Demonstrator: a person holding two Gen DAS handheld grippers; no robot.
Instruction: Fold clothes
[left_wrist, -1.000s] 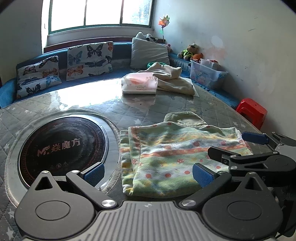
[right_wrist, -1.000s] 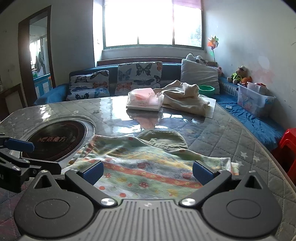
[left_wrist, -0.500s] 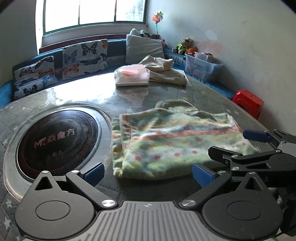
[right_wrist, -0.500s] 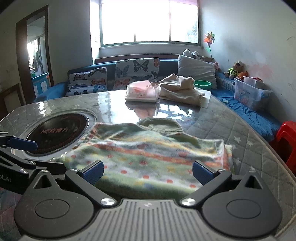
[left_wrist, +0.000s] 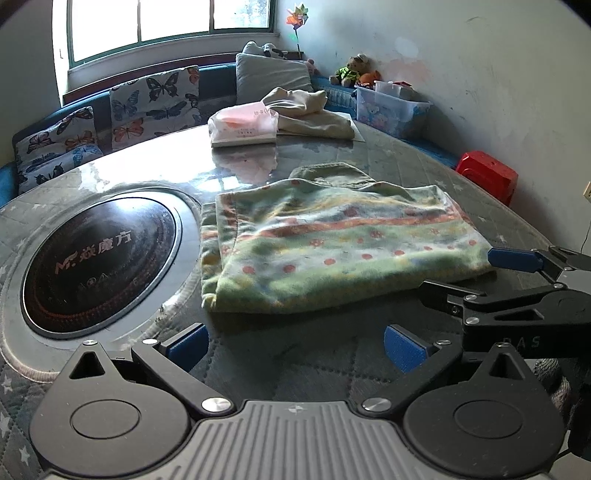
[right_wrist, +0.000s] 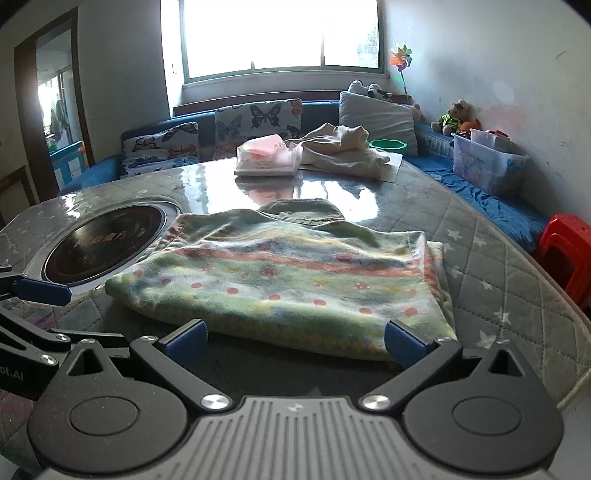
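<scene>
A folded green garment (left_wrist: 332, 243) with orange stripes and red dots lies flat on the quilted table (left_wrist: 314, 369); the right wrist view shows the garment (right_wrist: 295, 280) too, with a plain olive part poking out at its far edge. My left gripper (left_wrist: 295, 345) is open just short of the garment's near edge, with nothing between its fingers. My right gripper (right_wrist: 295, 341) is open at the near edge of the cloth, also holding nothing. At the right of the left wrist view, the right gripper's blue pads (left_wrist: 515, 258) appear.
A round black cooktop (left_wrist: 96, 254) is set into the table to the left of the garment. At the far side lie a pink tissue pack (left_wrist: 243, 123) and a beige heap of clothes (left_wrist: 314, 114). A red stool (right_wrist: 567, 247) stands beyond the table's right edge.
Both grippers have drawn back toward the near table edge. The garment now lies farther ahead of the fingers, and bare table shows in front of the left gripper.
</scene>
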